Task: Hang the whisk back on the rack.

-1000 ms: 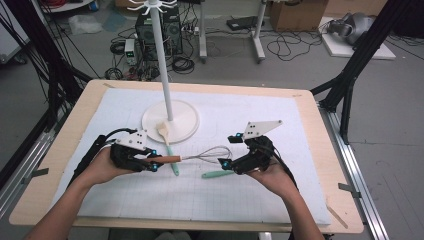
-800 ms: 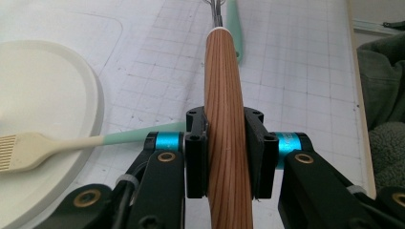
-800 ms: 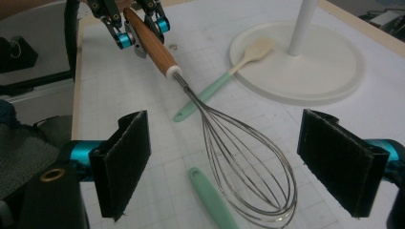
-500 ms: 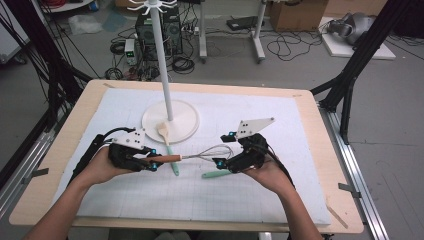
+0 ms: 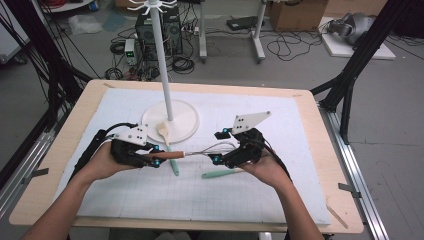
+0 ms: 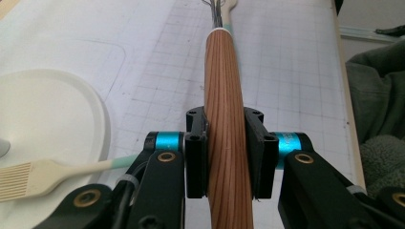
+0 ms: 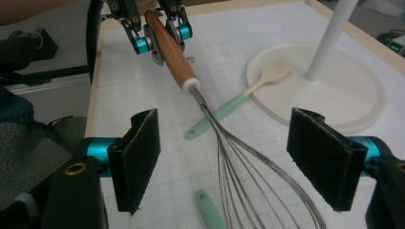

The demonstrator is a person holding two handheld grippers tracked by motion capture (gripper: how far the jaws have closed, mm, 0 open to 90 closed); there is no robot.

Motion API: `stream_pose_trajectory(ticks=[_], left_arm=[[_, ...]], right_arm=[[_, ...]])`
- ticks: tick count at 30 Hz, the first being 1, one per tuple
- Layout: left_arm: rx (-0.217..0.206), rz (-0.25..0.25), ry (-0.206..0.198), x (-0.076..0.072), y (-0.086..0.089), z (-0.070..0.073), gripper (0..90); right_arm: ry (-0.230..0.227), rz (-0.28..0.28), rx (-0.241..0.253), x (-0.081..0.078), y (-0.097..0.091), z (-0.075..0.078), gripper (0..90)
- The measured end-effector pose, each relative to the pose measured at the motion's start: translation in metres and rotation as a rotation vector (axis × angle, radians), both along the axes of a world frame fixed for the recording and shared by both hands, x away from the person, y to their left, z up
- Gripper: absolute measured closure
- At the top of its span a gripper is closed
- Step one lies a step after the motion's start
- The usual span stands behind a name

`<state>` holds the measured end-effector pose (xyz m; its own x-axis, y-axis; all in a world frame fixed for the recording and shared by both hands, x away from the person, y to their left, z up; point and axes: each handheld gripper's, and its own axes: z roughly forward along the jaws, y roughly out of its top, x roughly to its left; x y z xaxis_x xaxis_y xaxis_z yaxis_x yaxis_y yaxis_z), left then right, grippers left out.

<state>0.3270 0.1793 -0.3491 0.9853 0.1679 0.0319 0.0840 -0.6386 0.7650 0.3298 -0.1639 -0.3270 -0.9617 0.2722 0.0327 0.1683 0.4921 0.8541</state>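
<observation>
Two hand-held grippers meet over the middle of a white gridded mat [image 5: 280, 125] near the table's front edge. The left gripper [image 5: 156, 159] is clamped on the wooden handle of a whisk [image 5: 172, 155] and holds it level, while the right gripper [image 5: 216, 159] has its jaws spread on either side of the whisk's wire loops [image 7: 248, 181], where they have just been closing without pressing yet. This looks like a hand-over between grippers: next, the right jaws would need to close gently on the springy wires before the left lets go.
</observation>
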Motion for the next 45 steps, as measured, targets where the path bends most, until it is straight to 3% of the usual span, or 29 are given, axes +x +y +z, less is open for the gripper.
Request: stream_pose_trajectory(ticks=[8, 20, 27, 45], left_arm=[[0.009, -0.031, 0.010, -0.001, -0.007, 0.000, 72.9], [0.033, -0.067, 0.026, -0.002, -0.016, -0.005, 72.9], [0.052, -0.086, 0.027, -0.003, -0.023, -0.005, 72.9], [0.054, -0.119, 0.032, -0.006, -0.032, -0.005, 72.9]], right_arm=[[-0.008, 0.062, -0.042, 0.008, 0.017, 0.005, 33.1], [0.031, 0.187, -0.128, 0.013, 0.047, -0.011, 44.4], [0.033, 0.234, -0.174, 0.011, 0.056, -0.016, 49.7], [0.023, 0.329, -0.287, 0.007, 0.072, -0.027, 64.4]])
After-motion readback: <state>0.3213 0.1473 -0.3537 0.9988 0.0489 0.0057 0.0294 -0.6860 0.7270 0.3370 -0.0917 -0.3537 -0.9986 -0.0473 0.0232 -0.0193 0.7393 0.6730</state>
